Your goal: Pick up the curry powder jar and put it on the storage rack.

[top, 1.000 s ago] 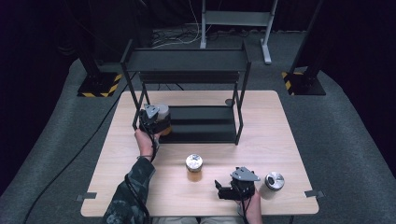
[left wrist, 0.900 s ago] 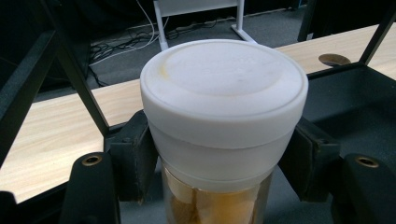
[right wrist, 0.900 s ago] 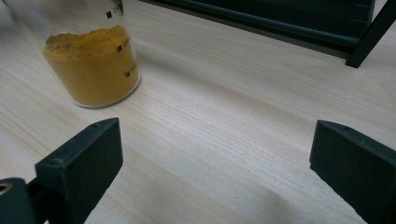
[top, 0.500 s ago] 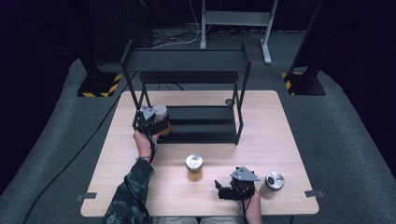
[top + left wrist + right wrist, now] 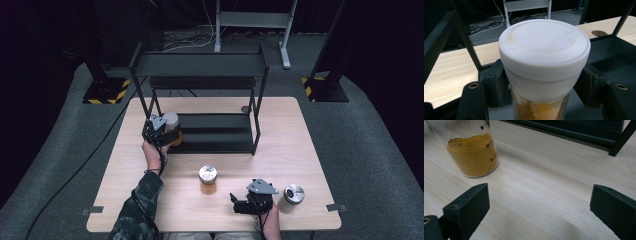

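White-lidded jar (image 5: 544, 72) is clamped between the pads (image 5: 495, 85) of the left gripper (image 5: 161, 131), which are pressed against its neck just below the lid. In the high view the jar (image 5: 171, 126) is seen at the left front corner of the black rack (image 5: 200, 65), at the level of its lower shelf (image 5: 215, 132); whether it already rests on the shelf cannot be told. The right gripper (image 5: 247, 205) is held with jaws spread wide and nothing between them, low over the table (image 5: 300, 135). Two jars are left on the table: one of yellow powder (image 5: 207, 179) and one with a metal lid (image 5: 292, 196) just beside the right gripper. Placement is judged about one third complete.
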Motion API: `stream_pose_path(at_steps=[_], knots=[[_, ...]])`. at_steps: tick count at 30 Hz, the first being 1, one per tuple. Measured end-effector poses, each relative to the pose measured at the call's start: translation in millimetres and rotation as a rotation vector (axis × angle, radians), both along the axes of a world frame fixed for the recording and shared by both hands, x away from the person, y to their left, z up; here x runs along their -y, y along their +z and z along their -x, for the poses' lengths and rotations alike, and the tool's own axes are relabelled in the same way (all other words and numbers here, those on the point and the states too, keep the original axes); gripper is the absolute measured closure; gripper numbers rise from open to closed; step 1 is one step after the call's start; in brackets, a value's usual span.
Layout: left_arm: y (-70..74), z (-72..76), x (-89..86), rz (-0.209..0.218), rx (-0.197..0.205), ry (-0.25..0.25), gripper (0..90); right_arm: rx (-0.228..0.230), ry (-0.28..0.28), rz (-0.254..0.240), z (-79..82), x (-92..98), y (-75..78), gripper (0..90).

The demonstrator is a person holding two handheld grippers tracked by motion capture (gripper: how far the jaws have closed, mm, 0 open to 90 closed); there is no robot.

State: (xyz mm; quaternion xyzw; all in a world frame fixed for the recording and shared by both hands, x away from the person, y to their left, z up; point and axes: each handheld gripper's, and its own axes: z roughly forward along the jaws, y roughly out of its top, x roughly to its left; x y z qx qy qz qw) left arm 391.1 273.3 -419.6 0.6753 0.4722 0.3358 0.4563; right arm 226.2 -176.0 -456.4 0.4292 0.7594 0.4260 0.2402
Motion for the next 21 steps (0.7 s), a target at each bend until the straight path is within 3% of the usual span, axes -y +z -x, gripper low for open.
stream_pose_path(at_steps=[12, 21], knots=[[0.5, 0.4, -0.1, -0.001, -0.001, 0.003, 34.0, 0.0, 0.0, 0.0, 0.1, -0.1, 0.0, 1.8], [5.3, -1.7, -2.7, -0.012, -0.034, -0.01, 29.8, 0.0, 0.0, 0.0, 0.0, -0.1, 0.0, 1.8]])
